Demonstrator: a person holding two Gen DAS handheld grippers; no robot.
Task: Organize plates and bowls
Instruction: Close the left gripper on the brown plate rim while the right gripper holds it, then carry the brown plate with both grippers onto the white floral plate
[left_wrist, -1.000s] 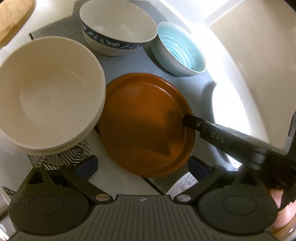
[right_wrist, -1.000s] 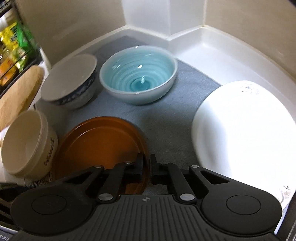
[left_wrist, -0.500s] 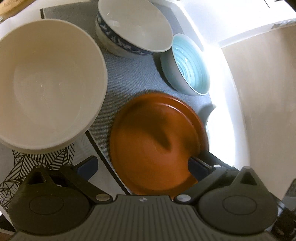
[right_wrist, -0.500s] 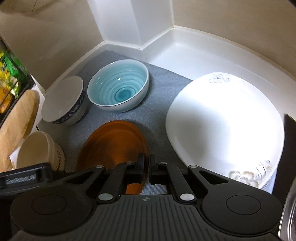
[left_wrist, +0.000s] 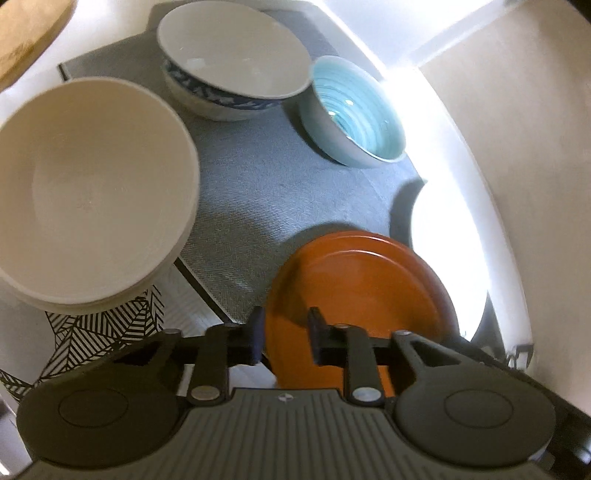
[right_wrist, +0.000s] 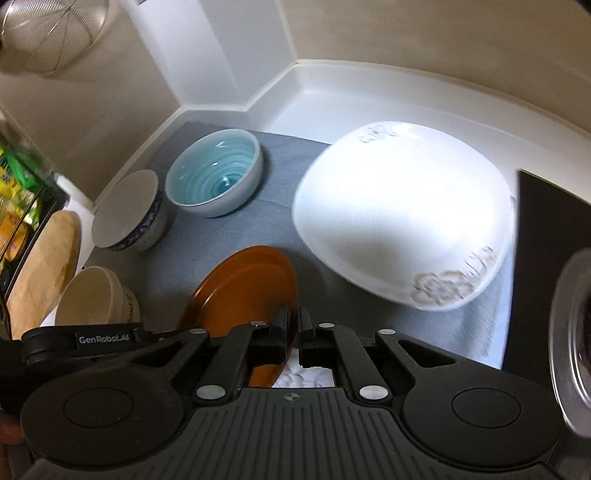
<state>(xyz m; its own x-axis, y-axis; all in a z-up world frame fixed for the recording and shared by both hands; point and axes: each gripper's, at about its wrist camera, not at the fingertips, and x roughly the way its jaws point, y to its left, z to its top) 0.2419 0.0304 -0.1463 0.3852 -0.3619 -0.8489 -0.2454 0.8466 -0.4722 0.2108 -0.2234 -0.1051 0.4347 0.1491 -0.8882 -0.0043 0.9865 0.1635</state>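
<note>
The left hand-held gripper (left_wrist: 284, 334) is clenched on the near rim of the orange plate (left_wrist: 362, 291), one finger on the plate's face and the other outside its edge. The right hand-held gripper (right_wrist: 298, 332) grasps the same plate's (right_wrist: 243, 291) other edge, its jaws nearly together. Between them the plate hangs tilted above the grey mat (left_wrist: 266, 192) on the bench.

By my reading, the step in hand is carrying this plate to stack it; the white square plate (right_wrist: 402, 221), just beside it to the right, looks the likely base. The next move calls for both hands to travel together, level the plate and lower it onto the white one.

Counted: two plates, orange and white; three bowls, cream (left_wrist: 88, 188), blue-patterned (left_wrist: 236, 62) and turquoise (left_wrist: 358, 114).
</note>
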